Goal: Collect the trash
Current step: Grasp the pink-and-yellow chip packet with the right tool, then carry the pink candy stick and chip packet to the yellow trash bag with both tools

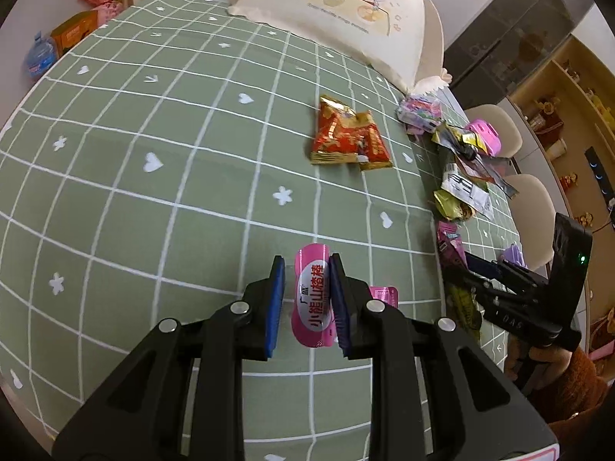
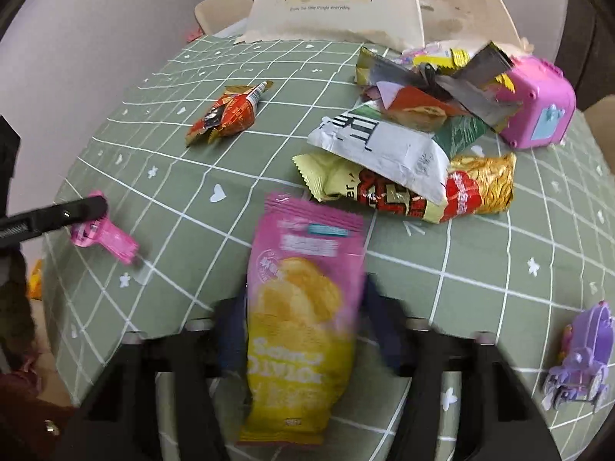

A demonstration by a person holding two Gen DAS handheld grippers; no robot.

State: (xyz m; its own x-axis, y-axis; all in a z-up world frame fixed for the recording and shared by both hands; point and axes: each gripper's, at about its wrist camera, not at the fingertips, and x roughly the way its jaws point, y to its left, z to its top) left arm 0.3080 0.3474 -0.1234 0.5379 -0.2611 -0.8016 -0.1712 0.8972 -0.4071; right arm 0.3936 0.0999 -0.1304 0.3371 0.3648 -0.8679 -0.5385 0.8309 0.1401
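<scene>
In the left wrist view my left gripper (image 1: 307,269) is shut on a pink snack wrapper (image 1: 313,299) with Chinese print, held just above the green checked tablecloth (image 1: 153,192). In the right wrist view my right gripper (image 2: 303,299) is blurred. A pink-and-yellow chip bag (image 2: 303,307) stands between its fingers, and both pads touch the bag's sides. A red-and-gold wrapper (image 1: 348,136) (image 2: 226,113) lies alone mid-table. A pile of wrappers (image 1: 461,176) (image 2: 415,142) sits toward the right edge. The pink wrapper (image 2: 103,234) also shows at the right view's left.
A cream cloth bag with a cartoon print (image 1: 338,7) (image 2: 334,0) stands at the far edge. A pink toy box (image 2: 538,103) touches the pile, and a purple toy carriage (image 2: 580,357) sits near the right edge. A water bottle (image 1: 38,55) and orange box (image 1: 75,30) are far left.
</scene>
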